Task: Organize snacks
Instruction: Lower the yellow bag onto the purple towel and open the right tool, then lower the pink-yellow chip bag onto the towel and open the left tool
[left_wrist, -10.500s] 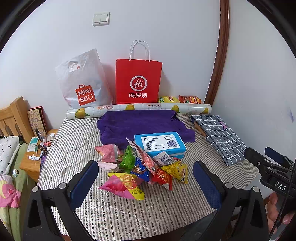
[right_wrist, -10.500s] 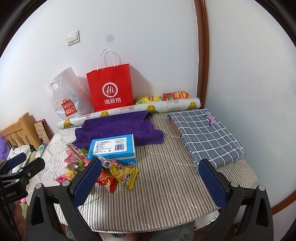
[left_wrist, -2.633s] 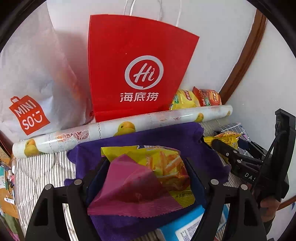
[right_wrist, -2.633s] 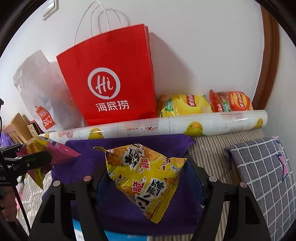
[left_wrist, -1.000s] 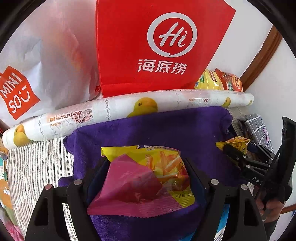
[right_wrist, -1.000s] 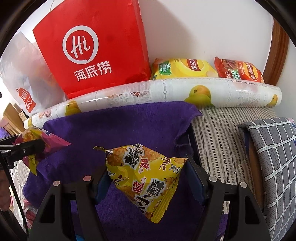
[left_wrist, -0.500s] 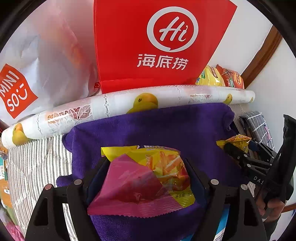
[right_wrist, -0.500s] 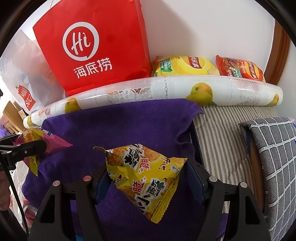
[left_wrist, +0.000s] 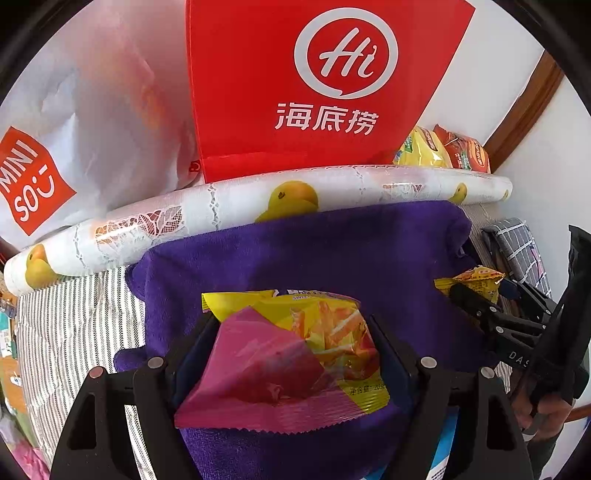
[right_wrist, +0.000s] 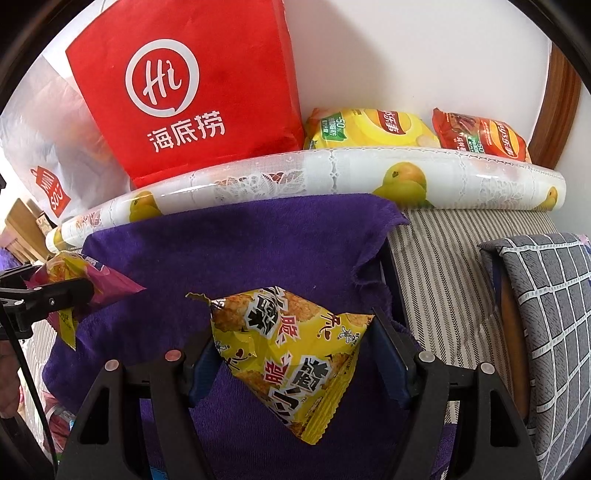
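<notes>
Snacks mid-sort: left gripper (left_wrist: 291, 343) clenched on a pink-yellow pack (left_wrist: 284, 362), right gripper (right_wrist: 291, 354) on a yellow pack (right_wrist: 291, 354), both above the purple towel (right_wrist: 240, 251), neither placed yet.

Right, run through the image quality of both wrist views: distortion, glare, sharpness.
Left wrist view: strong fisheye bending, black corners; the patterned roll bows into an arc; the red bag is crisp; the pink and yellow snack packet is glossy. Right wrist view: same bending; glare on the roll; the yellow snack packet is sharp.
</notes>
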